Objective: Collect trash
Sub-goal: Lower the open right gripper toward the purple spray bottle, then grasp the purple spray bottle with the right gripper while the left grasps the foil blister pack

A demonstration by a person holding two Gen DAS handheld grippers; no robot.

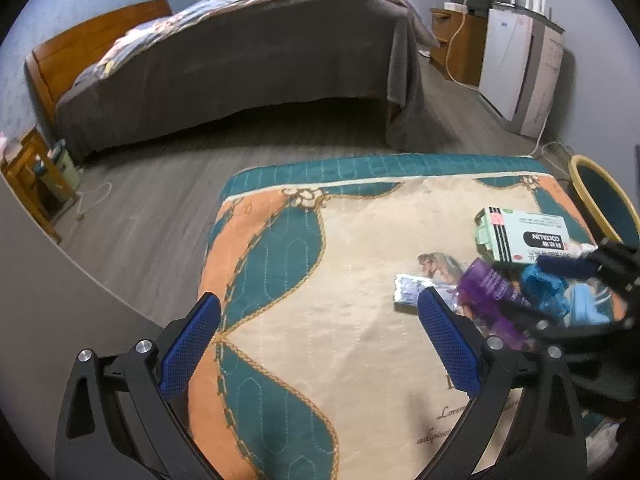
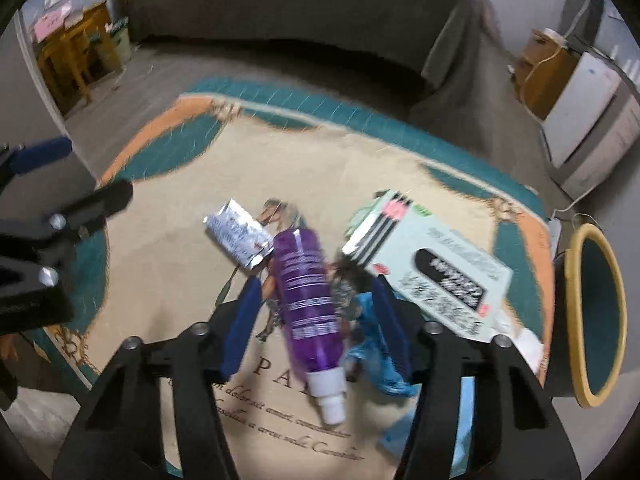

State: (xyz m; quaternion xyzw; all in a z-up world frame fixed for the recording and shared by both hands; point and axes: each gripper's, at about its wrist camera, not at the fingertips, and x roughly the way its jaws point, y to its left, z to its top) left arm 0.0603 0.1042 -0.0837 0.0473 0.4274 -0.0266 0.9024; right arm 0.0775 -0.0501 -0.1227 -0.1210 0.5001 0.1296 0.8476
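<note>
A purple bottle (image 2: 308,304) with a white cap lies on the patterned cloth (image 2: 168,264) between the open blue-padded fingers of my right gripper (image 2: 316,312), which is not closed on it. Beside it lie a silver foil packet (image 2: 238,234), a pale green box (image 2: 432,268) and crumpled blue plastic (image 2: 376,344). My left gripper (image 1: 318,332) is open and empty over the cloth (image 1: 340,360), left of the trash pile. In the left wrist view the purple bottle (image 1: 486,296), foil packet (image 1: 412,292), green box (image 1: 524,236) and the right gripper (image 1: 576,276) show at the right.
A bin with a yellow rim and teal inside (image 2: 596,320) lies tipped at the cloth's right edge; it shows in the left wrist view (image 1: 600,196). A bed with a grey cover (image 1: 240,60) stands behind. A white appliance (image 1: 516,72) and wooden cabinets stand at the right wall.
</note>
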